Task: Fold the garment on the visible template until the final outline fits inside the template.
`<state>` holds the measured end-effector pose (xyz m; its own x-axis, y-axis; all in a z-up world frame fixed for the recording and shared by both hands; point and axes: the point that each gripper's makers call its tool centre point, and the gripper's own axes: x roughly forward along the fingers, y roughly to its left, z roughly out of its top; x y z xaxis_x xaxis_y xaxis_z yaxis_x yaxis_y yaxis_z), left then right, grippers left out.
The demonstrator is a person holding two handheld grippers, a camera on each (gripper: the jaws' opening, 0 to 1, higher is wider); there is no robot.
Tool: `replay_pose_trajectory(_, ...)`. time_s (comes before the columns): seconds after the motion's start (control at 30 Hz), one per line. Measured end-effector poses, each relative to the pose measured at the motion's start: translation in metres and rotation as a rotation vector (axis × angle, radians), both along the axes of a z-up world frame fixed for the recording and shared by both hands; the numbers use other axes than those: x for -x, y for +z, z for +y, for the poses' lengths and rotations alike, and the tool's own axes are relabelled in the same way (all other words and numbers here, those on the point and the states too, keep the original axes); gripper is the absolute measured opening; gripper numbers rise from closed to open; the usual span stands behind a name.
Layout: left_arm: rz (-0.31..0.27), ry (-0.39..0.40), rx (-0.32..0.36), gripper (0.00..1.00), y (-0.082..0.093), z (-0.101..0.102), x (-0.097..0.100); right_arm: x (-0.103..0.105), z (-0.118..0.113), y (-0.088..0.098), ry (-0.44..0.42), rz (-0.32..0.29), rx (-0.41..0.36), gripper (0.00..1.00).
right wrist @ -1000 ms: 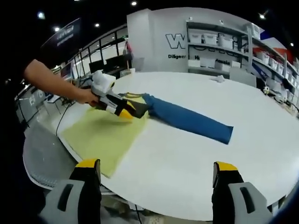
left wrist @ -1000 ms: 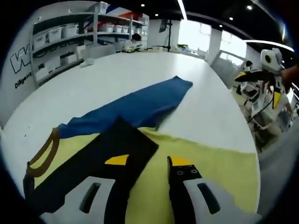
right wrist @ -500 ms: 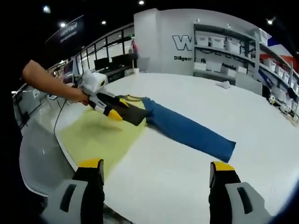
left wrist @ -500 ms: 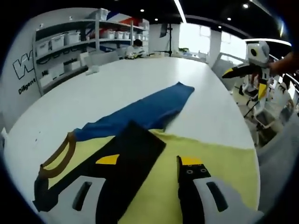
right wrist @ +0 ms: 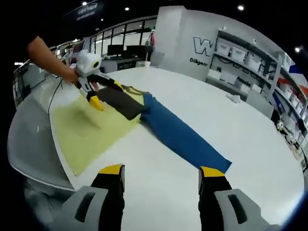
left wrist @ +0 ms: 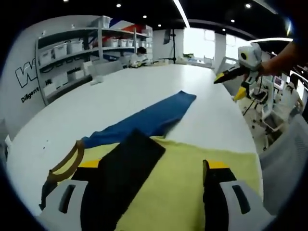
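Observation:
The garment lies on the white table (left wrist: 120, 86): a long blue part (left wrist: 149, 118) (right wrist: 178, 134) stretching away, a black part (left wrist: 125, 168) (right wrist: 120, 101) and a brown neck trim (left wrist: 67, 163). The black end rests on the yellow template (left wrist: 192, 159) (right wrist: 86, 130). My left gripper (left wrist: 153, 164) (right wrist: 107, 94) is over the template, jaws wide open, with the black cloth lying between them close to the left finger. My right gripper (right wrist: 162, 171) (left wrist: 229, 86) hovers open above the table's near edge, well short of the blue part, with nothing between its fingers.
Shelves with white bins (left wrist: 72, 53) (right wrist: 240, 57) line the far wall. A small white item (right wrist: 233, 98) lies on the table's far side. Equipment and chairs (left wrist: 269, 110) stand past the table edge. A person's arm (right wrist: 48, 55) holds the left gripper.
The left jaws have spread wider apart over the black cloth. The right gripper's jaws have drawn a little closer together, and its view has swung more over the table.

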<state>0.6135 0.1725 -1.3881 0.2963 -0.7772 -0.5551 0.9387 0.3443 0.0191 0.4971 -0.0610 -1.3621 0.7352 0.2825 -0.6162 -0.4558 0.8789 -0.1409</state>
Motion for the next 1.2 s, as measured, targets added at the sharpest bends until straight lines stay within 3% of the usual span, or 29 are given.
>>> replay_pose_trajectory(0.27,0.012,-0.021,-0.004,0.89,0.010,0.008,0.017,-0.016,-0.033,-0.011,-0.063,-0.001,0.065,0.49)
replay_pose_trajectory(0.47,0.013,-0.038,-0.038,0.89,0.006,0.017,0.028,-0.024,-0.052,-0.022,-0.102,0.021,0.054,0.46)
replay_pose_trajectory(0.7,0.037,-0.004,-0.043,0.88,0.003,0.031,0.033,-0.036,-0.073,-0.032,-0.155,0.038,0.052,0.45)
replay_pose_trajectory(1.2,0.062,0.078,-0.057,0.87,0.006,0.060,0.036,-0.064,-0.111,-0.057,-0.398,0.082,-0.077,0.32)
